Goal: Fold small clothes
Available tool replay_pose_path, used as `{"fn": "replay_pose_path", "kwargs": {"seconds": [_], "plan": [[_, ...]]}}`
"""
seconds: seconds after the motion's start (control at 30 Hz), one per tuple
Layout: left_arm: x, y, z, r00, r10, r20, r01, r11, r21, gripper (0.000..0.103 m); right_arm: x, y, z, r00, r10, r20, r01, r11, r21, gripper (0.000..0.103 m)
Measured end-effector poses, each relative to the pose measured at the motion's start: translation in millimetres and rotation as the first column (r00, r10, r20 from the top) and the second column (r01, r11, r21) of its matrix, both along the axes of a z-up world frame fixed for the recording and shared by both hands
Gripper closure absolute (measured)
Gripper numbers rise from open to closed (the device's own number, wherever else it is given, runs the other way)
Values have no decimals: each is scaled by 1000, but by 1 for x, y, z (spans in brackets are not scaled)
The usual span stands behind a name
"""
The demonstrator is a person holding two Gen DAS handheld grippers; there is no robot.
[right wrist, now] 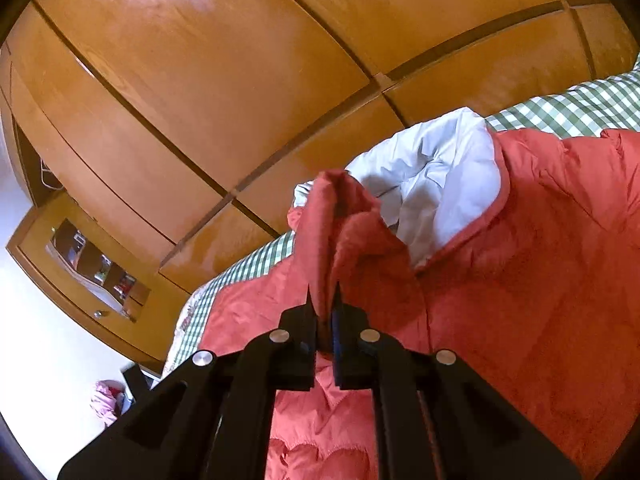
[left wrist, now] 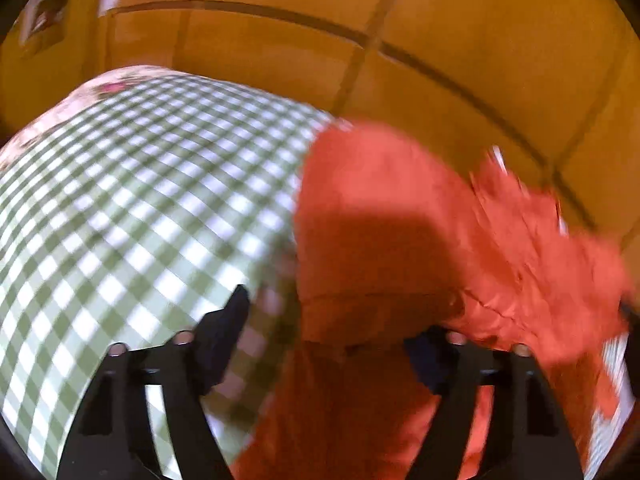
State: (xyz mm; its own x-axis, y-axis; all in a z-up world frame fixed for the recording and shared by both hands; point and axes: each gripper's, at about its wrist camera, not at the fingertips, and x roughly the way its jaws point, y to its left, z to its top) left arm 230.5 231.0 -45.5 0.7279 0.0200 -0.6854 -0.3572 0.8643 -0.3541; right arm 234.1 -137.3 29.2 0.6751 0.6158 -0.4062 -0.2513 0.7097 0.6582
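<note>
Red padded jacket (right wrist: 520, 260), white-lined, on checked bed cover (left wrist: 120, 200): folding barely begun.
Right hand-held gripper (right wrist: 323, 308) clamped a raised fold of jacket; left hand-held gripper (left wrist: 340, 320) spread wide over it, holding nothing. Garment lay rumpled, every fold outstanding.

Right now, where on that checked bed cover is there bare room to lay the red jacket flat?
Bare room: the green checked cover left of the red jacket, up to its floral edge. The left tongs hang open there. Crowded: the right side, where the jacket bunches and the right tongs pinch a fold near its white lining.
</note>
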Motion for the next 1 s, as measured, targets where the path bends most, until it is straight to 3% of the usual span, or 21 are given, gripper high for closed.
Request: {"fn": "replay_pose_path", "kwargs": {"seconds": [0.07,0.2,0.27,0.37,0.53,0.8,0.9,0.97,1.0], "plan": [[-2,16,7,997,60,40,-61,998,13,45,-3,3,-4,1000,2,6,-2,1000,4,98],[7,20,6,1000,-15,8,13,983,183,44,-4,15,-32,999,-2,-47,-3,993,-120,99],[9,19,-4,999,-16,-38,25,974,223,28,7,19,-55,993,-33,-115,12,984,-176,99],[12,25,-21,994,-13,-111,33,984,178,13,15,11,-85,984,-41,-175,15,989,-148,99],[2,33,-25,983,-55,-173,78,989,128,9,17,10,-89,986,-27,-162,4,990,-142,99],[-58,32,-20,976,-86,-200,103,992,78,4,13,9,-90,989,-9,-145,-6,994,-105,93],[-84,36,8,991,65,-114,-49,989,136,5,12,7,-91,990,-7,-141,-6,996,-90,92],[-104,37,37,981,194,29,-196,972,130,5,13,7,-93,990,-6,-139,-6,997,-80,92],[-107,34,45,973,219,74,-226,968,111,5,13,6,-95,990,-4,-138,-7,997,-76,90]]}}
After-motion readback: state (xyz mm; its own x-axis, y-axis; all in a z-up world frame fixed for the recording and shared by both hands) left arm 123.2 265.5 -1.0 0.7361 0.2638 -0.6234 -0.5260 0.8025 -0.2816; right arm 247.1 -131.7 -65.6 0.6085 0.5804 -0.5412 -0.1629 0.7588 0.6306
